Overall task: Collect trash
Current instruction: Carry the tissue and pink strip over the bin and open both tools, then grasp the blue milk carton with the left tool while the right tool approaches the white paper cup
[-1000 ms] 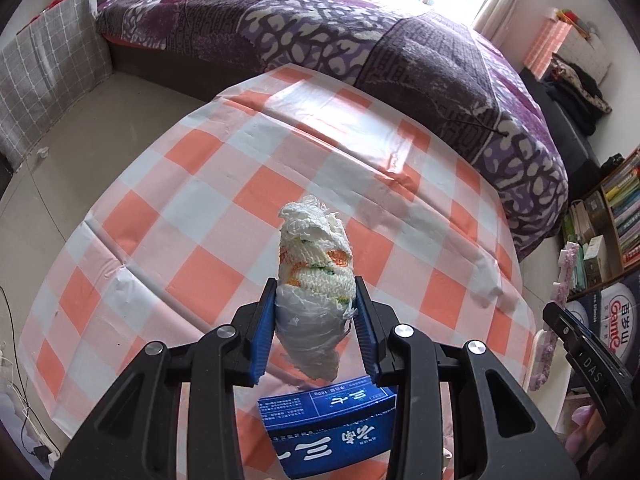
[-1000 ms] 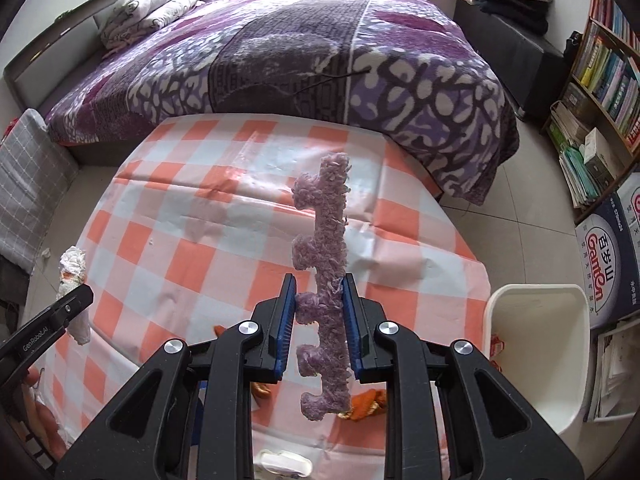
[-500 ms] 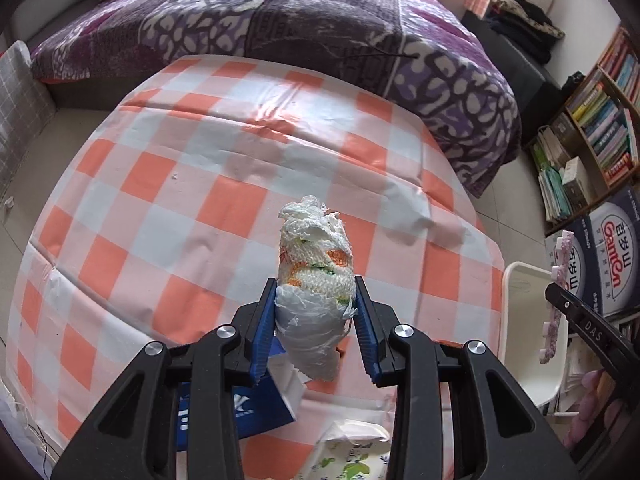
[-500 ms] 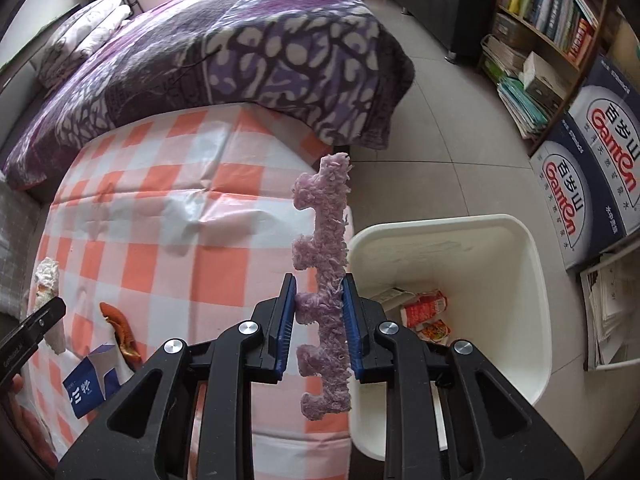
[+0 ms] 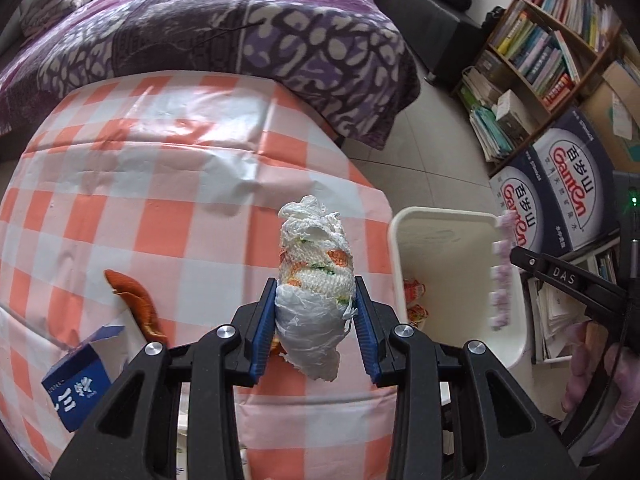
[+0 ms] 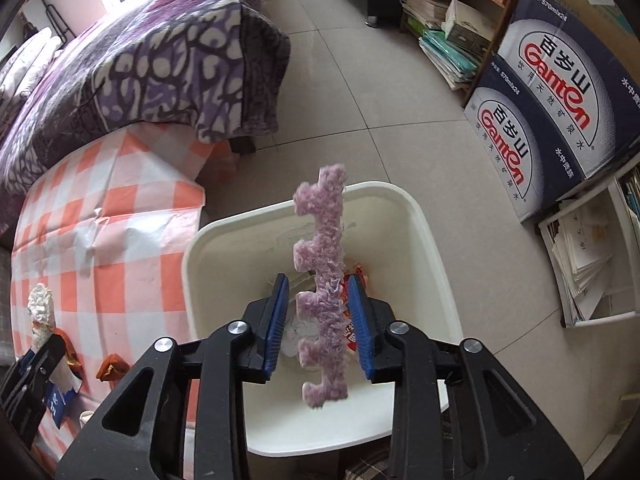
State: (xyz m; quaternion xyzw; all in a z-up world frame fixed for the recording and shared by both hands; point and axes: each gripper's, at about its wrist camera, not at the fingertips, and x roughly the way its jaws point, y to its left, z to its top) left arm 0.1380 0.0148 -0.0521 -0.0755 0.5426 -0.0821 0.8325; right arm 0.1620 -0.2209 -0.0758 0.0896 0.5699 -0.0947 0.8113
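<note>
Left hand-held gripper [image 5: 315, 332] pinched a white wad of plastic and netting [image 5: 314, 296] over the table's [image 5: 168, 184] right edge, next to the white bin [image 5: 404, 240]. Right hand-held gripper [image 6: 319, 320] was over the bin [image 6: 424, 232]; its jaws had just been opening and stood spread, with the purple fuzzy strip [image 6: 323, 280] between the pads, clear of both. Wrappers [image 5: 414, 300] lay in the bin. Blue carton [image 5: 78, 388] and orange peel [image 5: 138, 304] sat near the table's front edge.
</note>
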